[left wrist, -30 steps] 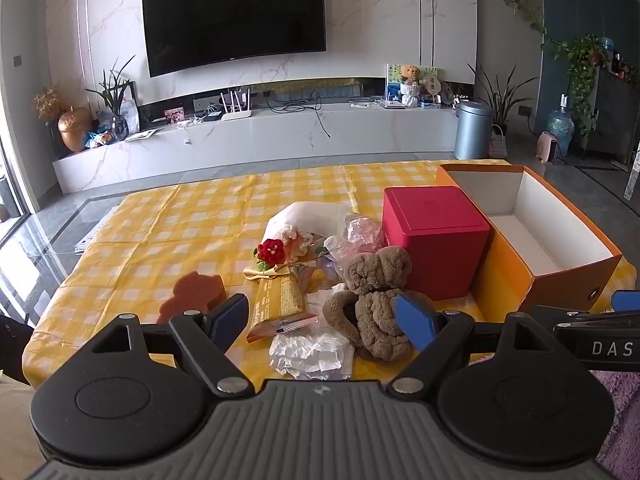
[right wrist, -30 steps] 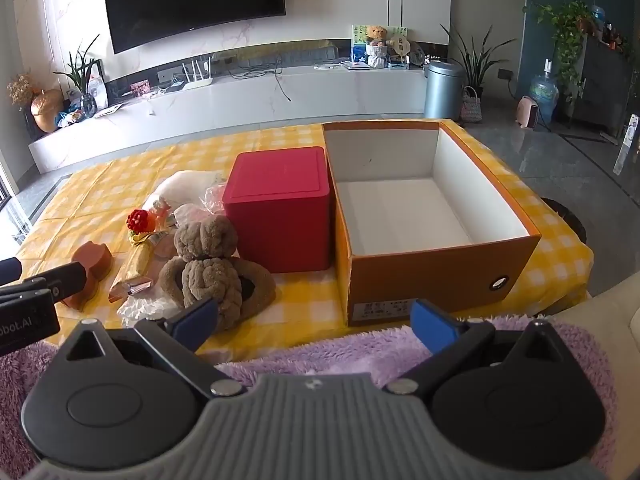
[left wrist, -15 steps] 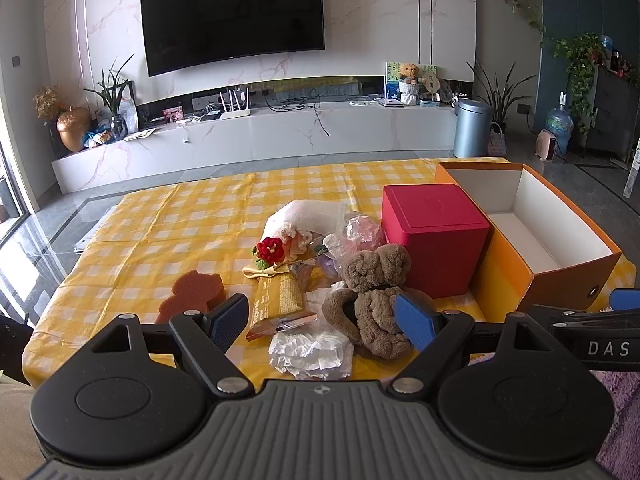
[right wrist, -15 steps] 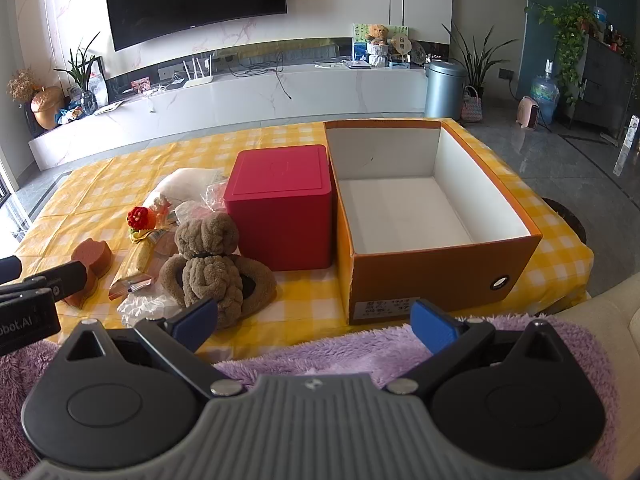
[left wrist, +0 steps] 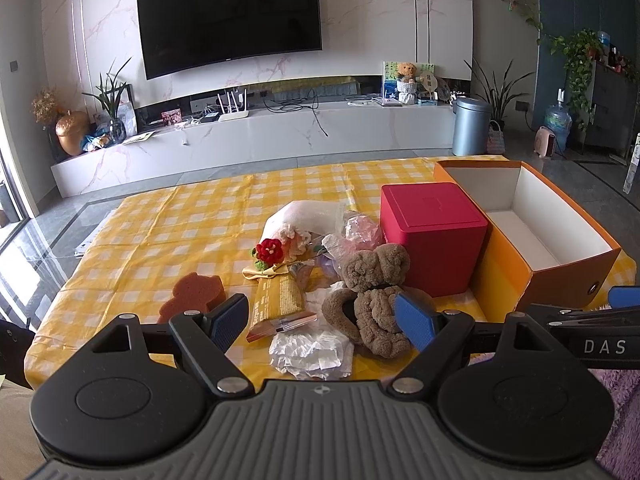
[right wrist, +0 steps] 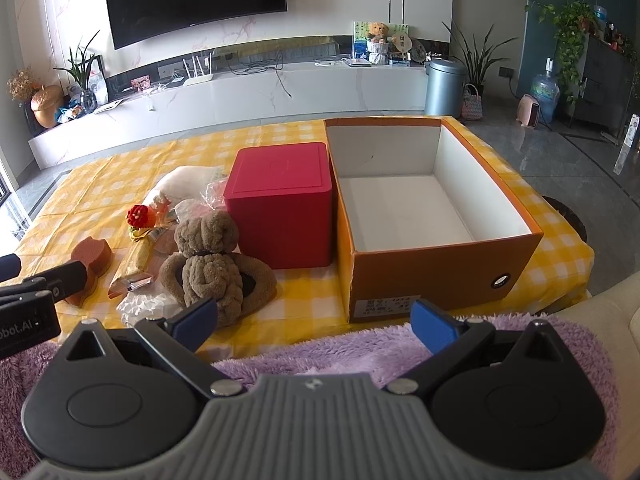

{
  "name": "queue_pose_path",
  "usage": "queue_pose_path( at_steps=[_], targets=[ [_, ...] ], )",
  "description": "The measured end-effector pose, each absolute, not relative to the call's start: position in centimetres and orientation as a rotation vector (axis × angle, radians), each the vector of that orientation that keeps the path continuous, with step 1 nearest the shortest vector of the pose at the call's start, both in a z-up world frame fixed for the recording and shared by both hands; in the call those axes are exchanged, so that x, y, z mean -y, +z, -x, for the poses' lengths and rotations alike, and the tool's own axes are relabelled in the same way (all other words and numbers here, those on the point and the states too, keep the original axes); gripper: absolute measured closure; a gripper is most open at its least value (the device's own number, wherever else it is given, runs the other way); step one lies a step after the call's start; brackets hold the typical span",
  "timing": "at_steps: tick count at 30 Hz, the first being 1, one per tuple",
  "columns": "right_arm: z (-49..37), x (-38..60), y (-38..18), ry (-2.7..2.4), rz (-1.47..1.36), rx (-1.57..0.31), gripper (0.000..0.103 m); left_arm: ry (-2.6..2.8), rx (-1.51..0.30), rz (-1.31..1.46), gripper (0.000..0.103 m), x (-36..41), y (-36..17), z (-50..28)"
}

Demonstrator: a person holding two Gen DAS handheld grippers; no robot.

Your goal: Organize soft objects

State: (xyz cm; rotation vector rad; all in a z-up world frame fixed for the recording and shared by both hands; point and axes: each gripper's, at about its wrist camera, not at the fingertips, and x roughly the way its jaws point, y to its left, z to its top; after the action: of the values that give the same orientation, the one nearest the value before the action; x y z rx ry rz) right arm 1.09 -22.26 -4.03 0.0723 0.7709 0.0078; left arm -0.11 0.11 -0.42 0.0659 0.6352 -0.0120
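Yellow-checked cloth covers the bench (left wrist: 168, 240), with a marble TV wall behind it. I note the brown plush toy (left wrist: 374, 300) lying near the front edge, its long axis running roughly front to back, head end (right wrist: 206, 232) toward the red cube box (right wrist: 280, 204) and just beside it. An open orange cardboard box (right wrist: 432, 272), white inside, stands touching the red box on its right.

Left of the plush I record a crumpled white wrapper (left wrist: 310, 350), a yellow snack packet (left wrist: 276, 298), a crocheted red flower (left wrist: 269, 249), a white foam pouch (left wrist: 308, 214), clear plastic bags (left wrist: 356, 234) and a brown bear-shaped sponge (left wrist: 194, 294). These lie heaped together, several overlapping.

My left hand-held gripper (left wrist: 322, 316) hangs above the front edge, jaws wide apart and holding nothing; plush and wrapper show between them. My right hand-held gripper (right wrist: 316, 320) is likewise spread wide and empty, above a purple fleece blanket (right wrist: 360, 352), facing the orange box.
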Motion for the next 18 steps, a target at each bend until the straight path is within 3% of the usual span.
queue_pose_path(
  at_steps=[18],
  targets=[
    [-1.01,22.20,-4.00,0.009,-0.074,-0.771,0.002,-0.012,-0.636,-0.073,0.006,-0.16,-0.39,0.19]
  ],
)
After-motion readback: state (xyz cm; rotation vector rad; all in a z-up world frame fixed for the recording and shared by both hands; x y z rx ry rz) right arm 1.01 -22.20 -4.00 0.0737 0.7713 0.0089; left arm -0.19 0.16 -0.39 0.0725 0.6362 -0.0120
